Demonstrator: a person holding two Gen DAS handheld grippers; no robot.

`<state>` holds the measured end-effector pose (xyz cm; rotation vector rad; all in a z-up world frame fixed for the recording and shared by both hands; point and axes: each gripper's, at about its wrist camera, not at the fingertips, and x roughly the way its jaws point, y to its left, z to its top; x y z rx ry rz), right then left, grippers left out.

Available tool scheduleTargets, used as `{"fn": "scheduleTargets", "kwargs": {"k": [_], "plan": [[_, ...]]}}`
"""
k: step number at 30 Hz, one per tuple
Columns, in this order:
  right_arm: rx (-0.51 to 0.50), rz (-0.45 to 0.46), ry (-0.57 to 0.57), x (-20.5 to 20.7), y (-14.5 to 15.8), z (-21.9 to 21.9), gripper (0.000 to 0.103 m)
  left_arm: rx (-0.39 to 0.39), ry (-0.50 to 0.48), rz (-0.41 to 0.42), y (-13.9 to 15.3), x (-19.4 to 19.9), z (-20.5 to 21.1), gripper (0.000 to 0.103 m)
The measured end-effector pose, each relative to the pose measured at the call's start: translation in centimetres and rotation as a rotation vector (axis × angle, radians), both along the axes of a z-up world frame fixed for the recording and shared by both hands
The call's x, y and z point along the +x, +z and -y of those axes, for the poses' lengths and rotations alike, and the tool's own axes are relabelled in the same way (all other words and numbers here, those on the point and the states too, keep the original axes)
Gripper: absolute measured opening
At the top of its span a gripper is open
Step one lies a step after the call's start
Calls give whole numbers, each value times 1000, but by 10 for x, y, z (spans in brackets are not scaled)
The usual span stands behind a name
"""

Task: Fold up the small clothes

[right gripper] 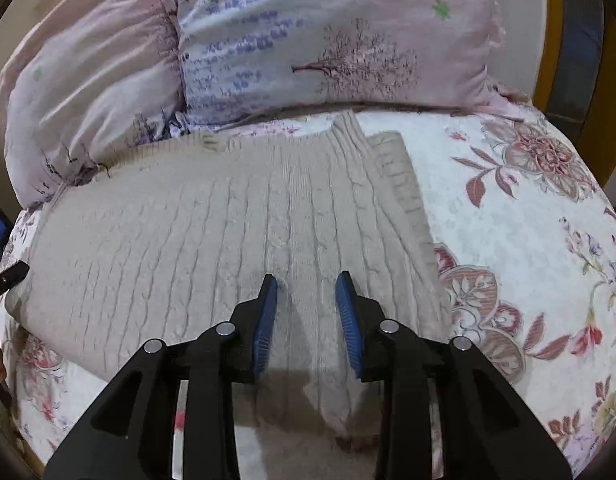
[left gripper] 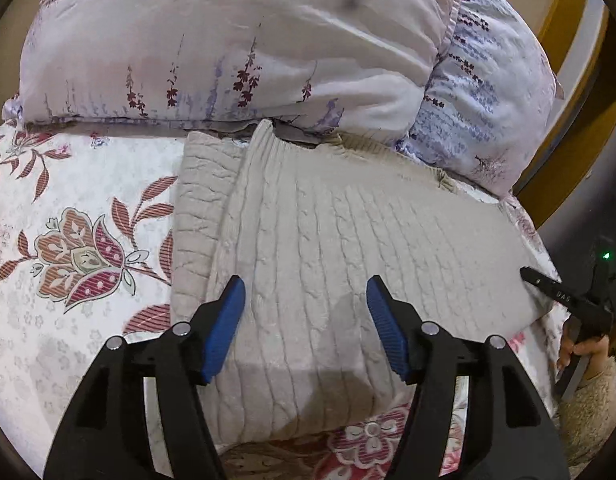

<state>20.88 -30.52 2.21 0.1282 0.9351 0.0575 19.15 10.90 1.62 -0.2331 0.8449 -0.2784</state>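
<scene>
Sweater (left gripper: pixel 347 240) lies straight ahead of both grippers, long axis L–R. Our left gripper (left gripper: pixel 306 292) and right gripper (right gripper: pixel 306 286) spread, empty — prob. hovering, contact unclear.

A beige cable-knit sweater (left gripper: pixel 327 240) lies folded across the middle of the frame on a white floral-print bedsheet (left gripper: pixel 68 240). The left tool (left gripper: pixel 306 300) hovers over its lower part, its 2 blue-padded fingers (left gripper: pixel 228 320) spread apart. A lavender-print pillow (left gripper: pixel 228 40) fills the top. The right tool's black tip (left gripper: pixel 547 286) touches the sweater's right edge.
</scene>
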Motion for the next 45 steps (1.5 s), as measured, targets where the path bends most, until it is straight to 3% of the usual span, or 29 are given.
{"fn": "scheduleTargets", "kwargs": {"k": [4, 7, 9, 16, 19, 21, 23, 31, 38, 45], "plan": [[5, -22, -19, 3, 6, -5, 42, -18, -5, 1, 4, 0, -1, 68], [39, 41, 28, 3, 19, -20, 54, -147, 44, 24, 13, -1, -22, 71], [39, 74, 81, 9, 27, -38, 58, -199, 105, 31, 16, 2, -38, 79], [7, 90, 215, 31, 30, -105, 58, -358, 246, -68, 0, 23, -77, 79], [-21, 85, 239, 38, 25, -122, 58, -403, 259, -90, -5, 25, -84, 79], [-61, 35, 246, 44, 13, -131, 58, -426, 262, -109, -9, 28, -83, 79], [-95, 54, 247, 42, 5, -135, 59, -458, 257, -132, -15, 31, -81, 79], [-87, 60, 251, 40, 6, -134, 59, -472, 237, -133, -15, 39, -73, 77], [-75, 61, 255, 41, 5, -134, 60, -480, 240, -145, -18, 43, -72, 67], [-70, 60, 257, 41, 5, -134, 60, -398, 249, -177, -16, 46, -63, 52]]}}
